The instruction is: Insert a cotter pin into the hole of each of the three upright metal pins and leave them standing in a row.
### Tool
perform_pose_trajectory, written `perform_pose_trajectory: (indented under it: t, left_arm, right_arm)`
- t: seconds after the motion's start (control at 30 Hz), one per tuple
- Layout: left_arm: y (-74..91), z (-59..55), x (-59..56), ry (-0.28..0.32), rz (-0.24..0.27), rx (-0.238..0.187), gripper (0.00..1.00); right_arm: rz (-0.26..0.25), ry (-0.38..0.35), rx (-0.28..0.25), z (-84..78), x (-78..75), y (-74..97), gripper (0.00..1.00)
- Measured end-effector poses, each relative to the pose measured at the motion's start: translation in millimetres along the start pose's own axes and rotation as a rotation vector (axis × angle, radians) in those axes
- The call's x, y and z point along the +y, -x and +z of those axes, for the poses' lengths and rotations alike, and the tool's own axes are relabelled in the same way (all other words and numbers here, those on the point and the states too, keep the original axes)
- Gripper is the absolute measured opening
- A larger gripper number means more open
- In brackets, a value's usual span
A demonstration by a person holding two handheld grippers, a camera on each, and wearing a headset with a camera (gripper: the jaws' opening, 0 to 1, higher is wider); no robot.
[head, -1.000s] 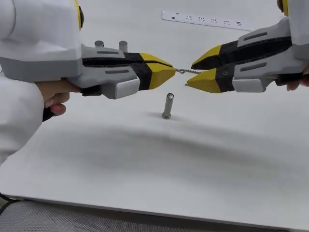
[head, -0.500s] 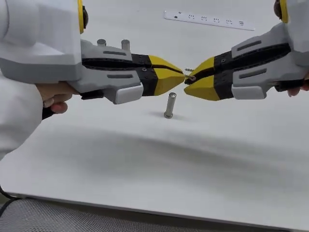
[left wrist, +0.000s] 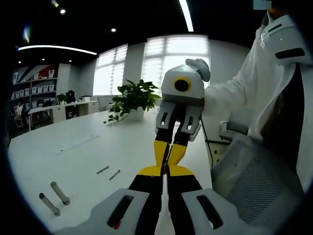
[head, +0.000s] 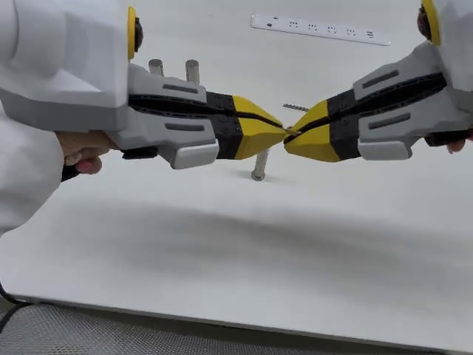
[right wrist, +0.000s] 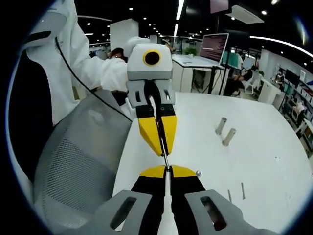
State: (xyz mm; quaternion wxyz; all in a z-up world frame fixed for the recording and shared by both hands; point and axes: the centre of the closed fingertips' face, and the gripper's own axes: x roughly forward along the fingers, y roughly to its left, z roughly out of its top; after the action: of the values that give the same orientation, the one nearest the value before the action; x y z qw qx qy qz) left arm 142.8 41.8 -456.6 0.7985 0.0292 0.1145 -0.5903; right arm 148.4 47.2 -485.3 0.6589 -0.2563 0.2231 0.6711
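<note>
- Broadly, the white table [head: 222, 251] carries the whole job, with a power strip [head: 319, 29] lying at its far edge, well apart from the work.
- Above the table the left gripper [head: 279, 129] and the right gripper [head: 294, 135] meet tip to tip. Each has its jaws closed down narrow.
- Directly below that meeting point the nearest upright pin [head: 259, 166] stands on the table, its top hidden behind the left gripper's yellow tip. I can see nothing through its hole.
- The two other upright pins [head: 155, 67] [head: 192, 70] stand side by side farther back, behind the left gripper, and also look bare.
- The cotter pin [right wrist: 165, 157] is the thin wire bridging the two sets of tips in the right gripper view. Both grippers appear to pinch it, one at each end.
- Two spare cotter pins [left wrist: 102, 170] [left wrist: 115, 175] lie flat on the table, near each other.
- My reading is that this is a hand-over or re-grip of the first cotter pin, before any insertion, so the task is barely begun.
- Next, one gripper probably has to let go while the other keeps its hold. The free end then needs lining up level with the cross hole of the nearest upright pin and sliding through gently. A sideways push could topple the pin.
</note>
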Motion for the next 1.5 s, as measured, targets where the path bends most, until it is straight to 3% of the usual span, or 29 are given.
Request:
perform_pose_trajectory:
  t: [0.23,0.4,0.47,0.73,0.93,1.17,1.33,1.5]
  left_arm:
    - [-1.5,-8.5,-0.5,-0.005,-0.022,0.034,0.00]
    - [-2.5,-8.3,-0.4,-0.001,-0.028,0.034,0.00]
    - [-3.1,-8.8,0.7,0.038,-0.025,0.033,0.00]
    - [-6.3,-9.9,8.5,0.041,-0.012,0.037,0.00]
    - [-8.9,-17.2,14.8,0.041,0.003,0.054,0.13]
    - [-9.8,-26.9,35.9,0.048,0.082,0.078,0.21]
    - [-11.3,-33.8,45.4,0.054,0.111,0.098,0.24]
    - [-14.4,-44.9,55.5,0.065,0.138,0.126,0.24]
  right_arm:
    - [0.015,-0.002,0.012,-3.9,4.7,0.0,0.00]
    - [0.017,-0.009,0.003,-3.3,5.1,1.5,0.00]
    - [0.013,-0.016,-0.002,-3.0,4.1,2.4,0.00]
    - [-0.006,-0.042,-0.029,-0.8,2.7,2.6,0.00]
    - [-0.011,-0.054,-0.023,-7.3,2.8,3.6,0.00]
    - [-0.040,-0.078,0.014,-25.7,-8.0,4.2,0.00]
    - [-0.070,-0.098,0.054,-40.7,-16.5,3.3,0.00]
    - [-0.087,-0.119,0.057,-49.3,-23.0,2.2,0.00]
